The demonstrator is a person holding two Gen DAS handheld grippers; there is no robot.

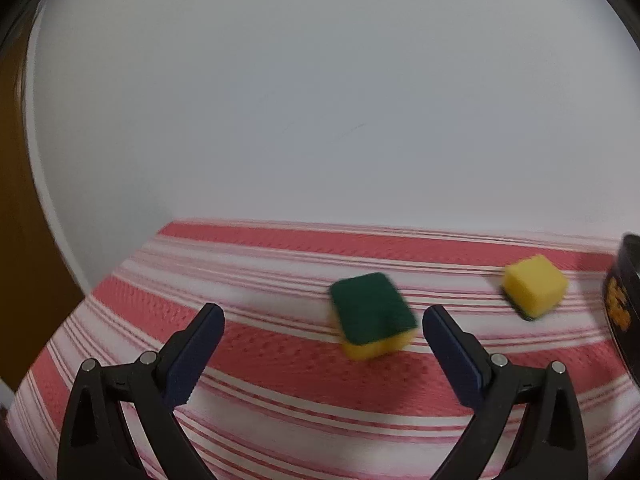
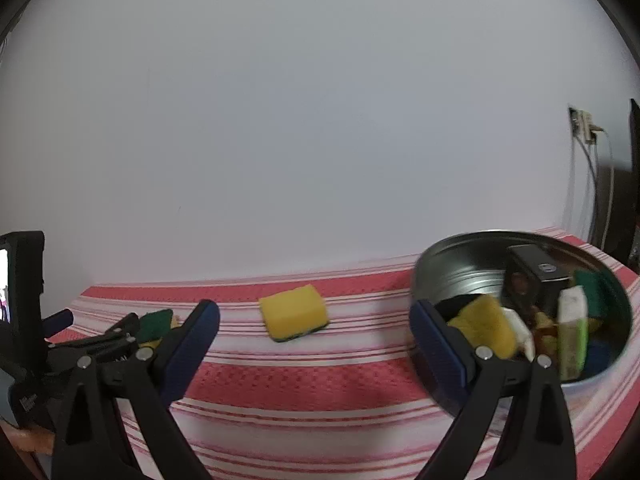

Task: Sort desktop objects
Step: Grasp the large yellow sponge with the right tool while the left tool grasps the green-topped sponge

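A sponge lying green side up (image 1: 371, 314) sits on the red-and-white striped cloth (image 1: 280, 368), just beyond my open, empty left gripper (image 1: 322, 312). A second sponge, yellow side up (image 1: 534, 291), lies farther right; it also shows in the right wrist view (image 2: 293, 312), beyond my open, empty right gripper (image 2: 314, 310). The round metal tin (image 2: 448, 264) at the right holds several items, among them sponges and a dark box. The left gripper shows at the left of the right wrist view (image 2: 120, 334), near the green-topped sponge (image 2: 157, 323).
A white wall stands right behind the table. The tin's dark side (image 1: 624, 300) shows at the right edge of the left wrist view. A wall socket with cables (image 2: 584, 128) is at the far right. The cloth's left edge drops off near a brown door.
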